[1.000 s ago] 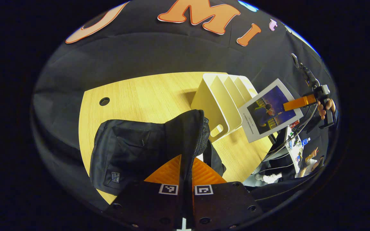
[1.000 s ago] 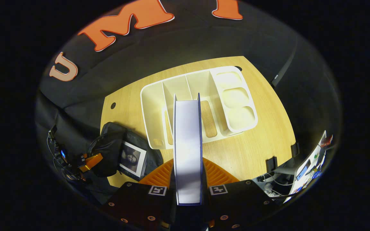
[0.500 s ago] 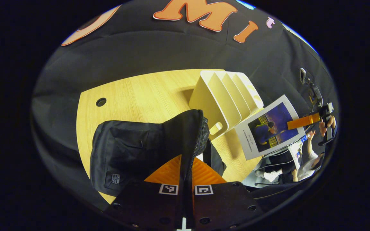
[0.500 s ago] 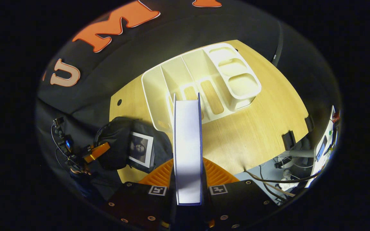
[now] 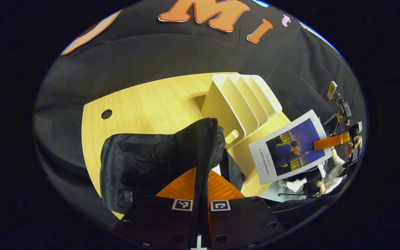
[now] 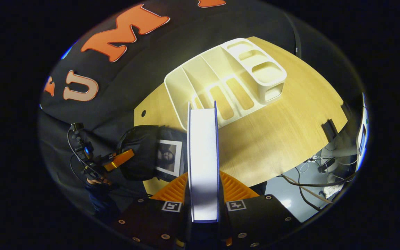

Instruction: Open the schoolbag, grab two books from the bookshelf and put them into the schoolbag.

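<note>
The left gripper [image 5: 200,189] pinches the open edge of the black schoolbag [image 5: 144,163] on the table [image 5: 144,100], while the right gripper [image 6: 202,194] clamps a book [image 6: 202,156] above the table, with the white bookshelf [image 6: 221,86] ahead of it.

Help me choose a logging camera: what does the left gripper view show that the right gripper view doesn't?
Left gripper view: the held book's front cover and the schoolbag flap pinched in the left gripper's jaws. Right gripper view: that book's page edge between the right gripper's jaws, a portrait book inside the open schoolbag, and the bookshelf's slots from above. Shared: table, bookshelf, schoolbag, held book.
</note>
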`<action>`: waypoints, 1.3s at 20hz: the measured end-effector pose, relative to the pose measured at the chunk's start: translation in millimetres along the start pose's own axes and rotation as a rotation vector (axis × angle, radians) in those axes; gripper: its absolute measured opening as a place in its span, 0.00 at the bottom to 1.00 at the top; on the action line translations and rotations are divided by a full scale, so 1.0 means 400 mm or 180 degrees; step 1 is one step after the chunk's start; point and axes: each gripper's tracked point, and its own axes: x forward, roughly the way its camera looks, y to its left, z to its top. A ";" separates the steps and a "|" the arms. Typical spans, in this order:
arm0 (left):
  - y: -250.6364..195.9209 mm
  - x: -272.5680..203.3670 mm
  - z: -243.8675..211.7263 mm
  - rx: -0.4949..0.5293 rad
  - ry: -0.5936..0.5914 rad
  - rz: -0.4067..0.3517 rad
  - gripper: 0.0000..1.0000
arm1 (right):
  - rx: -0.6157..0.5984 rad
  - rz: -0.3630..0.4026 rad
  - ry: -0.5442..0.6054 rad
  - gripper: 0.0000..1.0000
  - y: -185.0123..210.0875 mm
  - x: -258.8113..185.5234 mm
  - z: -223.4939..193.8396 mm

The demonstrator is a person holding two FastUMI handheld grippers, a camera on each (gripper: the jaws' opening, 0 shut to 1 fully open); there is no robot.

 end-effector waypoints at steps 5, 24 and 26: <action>0.001 -0.007 0.011 0.0004 -0.0042 -0.0012 0.05 | 0.0091 0.0467 -0.0065 0.32 0.091 0.043 -0.029; 0.009 -0.061 0.015 -0.0122 -0.0274 -0.0024 0.05 | 0.0157 0.1213 0.0005 0.32 0.277 0.379 -0.059; 0.009 -0.064 0.015 -0.0144 -0.0290 -0.0032 0.05 | 0.0234 0.1311 0.0020 0.32 0.297 0.410 -0.064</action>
